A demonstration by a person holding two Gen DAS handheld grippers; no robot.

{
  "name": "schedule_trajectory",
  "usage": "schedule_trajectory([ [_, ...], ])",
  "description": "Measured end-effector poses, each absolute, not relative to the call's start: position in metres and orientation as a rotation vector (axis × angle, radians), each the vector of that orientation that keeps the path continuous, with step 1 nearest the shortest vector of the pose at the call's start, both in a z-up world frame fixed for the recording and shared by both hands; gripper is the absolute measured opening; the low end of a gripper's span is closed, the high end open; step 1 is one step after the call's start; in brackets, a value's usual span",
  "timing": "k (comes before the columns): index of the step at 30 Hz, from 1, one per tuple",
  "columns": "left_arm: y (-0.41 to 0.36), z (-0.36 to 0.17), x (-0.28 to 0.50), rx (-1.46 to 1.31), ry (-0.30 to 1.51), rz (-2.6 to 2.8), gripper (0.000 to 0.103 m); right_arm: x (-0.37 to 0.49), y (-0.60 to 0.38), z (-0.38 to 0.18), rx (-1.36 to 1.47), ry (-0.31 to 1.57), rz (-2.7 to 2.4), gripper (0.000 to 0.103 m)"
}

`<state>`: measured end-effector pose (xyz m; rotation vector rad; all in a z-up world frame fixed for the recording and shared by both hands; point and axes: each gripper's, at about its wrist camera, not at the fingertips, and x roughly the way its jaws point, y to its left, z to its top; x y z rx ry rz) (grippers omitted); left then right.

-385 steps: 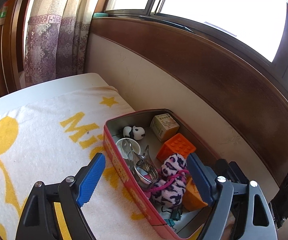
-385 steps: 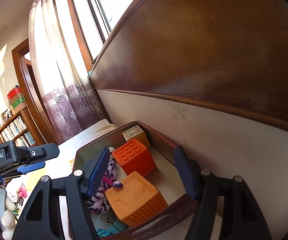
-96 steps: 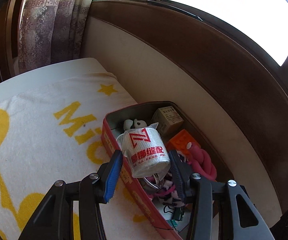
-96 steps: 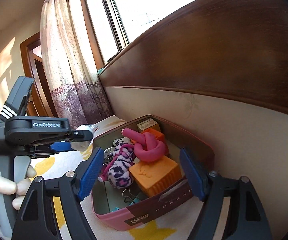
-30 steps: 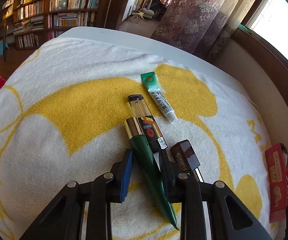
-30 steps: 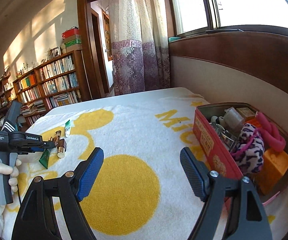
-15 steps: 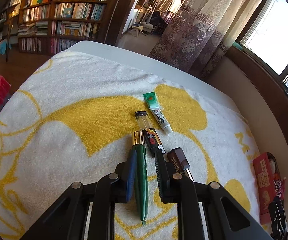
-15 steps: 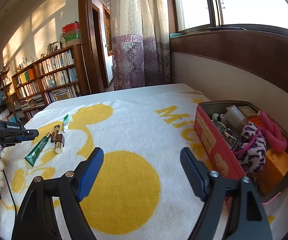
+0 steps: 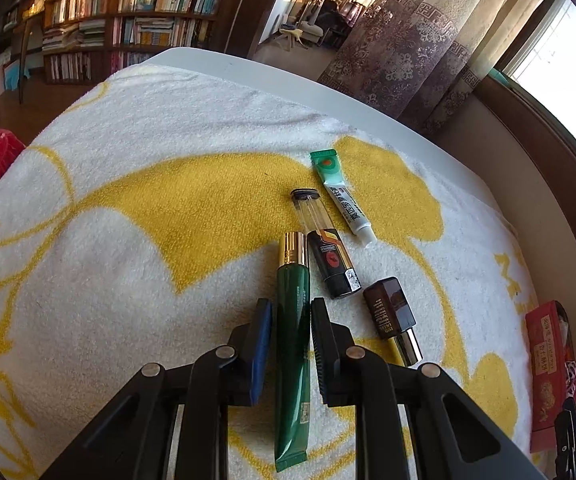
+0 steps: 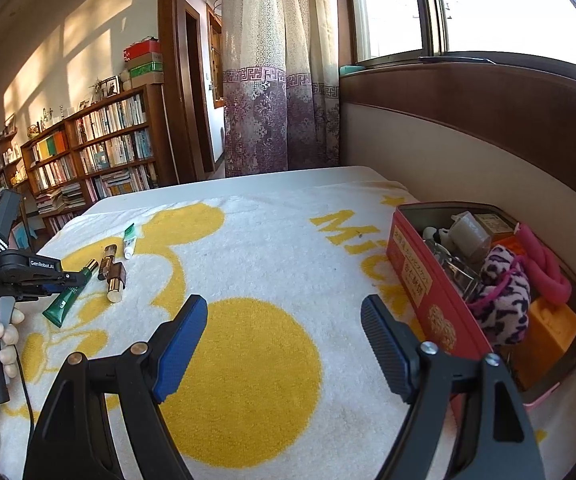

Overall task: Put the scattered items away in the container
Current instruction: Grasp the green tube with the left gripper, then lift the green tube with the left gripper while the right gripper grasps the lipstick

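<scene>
My left gripper (image 9: 291, 309) is shut on a green tube with a gold cap (image 9: 294, 320) and holds it just above the towel; the right wrist view shows the tube (image 10: 67, 297) lifted in that gripper (image 10: 65, 278). A black and clear tube (image 9: 326, 250), a white and green tube (image 9: 342, 198) and a brown bottle (image 9: 391, 316) lie on the towel just right of it. The red tin (image 10: 420, 284) at the right holds several items. My right gripper (image 10: 283, 320) is open and empty over the towel's middle.
A white towel with yellow print (image 10: 267, 280) covers the table. A padded wall (image 10: 468, 168) runs behind the tin. Bookshelves (image 10: 87, 148) and a curtain (image 10: 279, 100) stand beyond the far edge. The tin's end shows at the right in the left wrist view (image 9: 544, 376).
My left gripper has closed on the green tube and raised it off the towel, pulling back a little. The right gripper has stayed open and nearly still.
</scene>
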<state>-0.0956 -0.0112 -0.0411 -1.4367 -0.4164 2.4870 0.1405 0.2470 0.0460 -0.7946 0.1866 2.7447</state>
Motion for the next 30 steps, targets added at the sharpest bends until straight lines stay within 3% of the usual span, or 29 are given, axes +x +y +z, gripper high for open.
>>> schedule_trajectory([
  [5,-0.007,-0.04,-0.099,-1.43,-0.374,2.495,0.025,0.138,0.246,0.045,-0.817,0.18,2.748,0.083],
  [9,0.0,-0.039,-0.101,-1.406,-0.364,2.46,0.05,0.132,0.242,0.043,-0.856,0.148,2.754,0.083],
  [12,0.008,-0.038,-0.098,-1.398,-0.277,2.484,0.051,0.126,0.235,0.04,-0.904,0.098,2.763,0.083],
  [14,0.012,-0.037,-0.096,-1.394,-0.219,2.508,0.047,0.124,0.229,0.039,-0.924,0.057,2.767,0.083],
  [15,0.012,-0.037,-0.096,-1.4,-0.189,2.529,0.028,0.122,0.226,0.038,-0.933,0.04,2.772,0.083],
  [16,0.011,-0.037,-0.096,-1.404,-0.183,2.534,0.018,0.121,0.224,0.038,-0.94,0.027,2.776,0.083],
  [30,-0.013,-0.006,-0.083,-1.282,-0.329,2.541,0.018,0.049,0.176,0.039,-1.241,0.174,2.954,0.083],
])
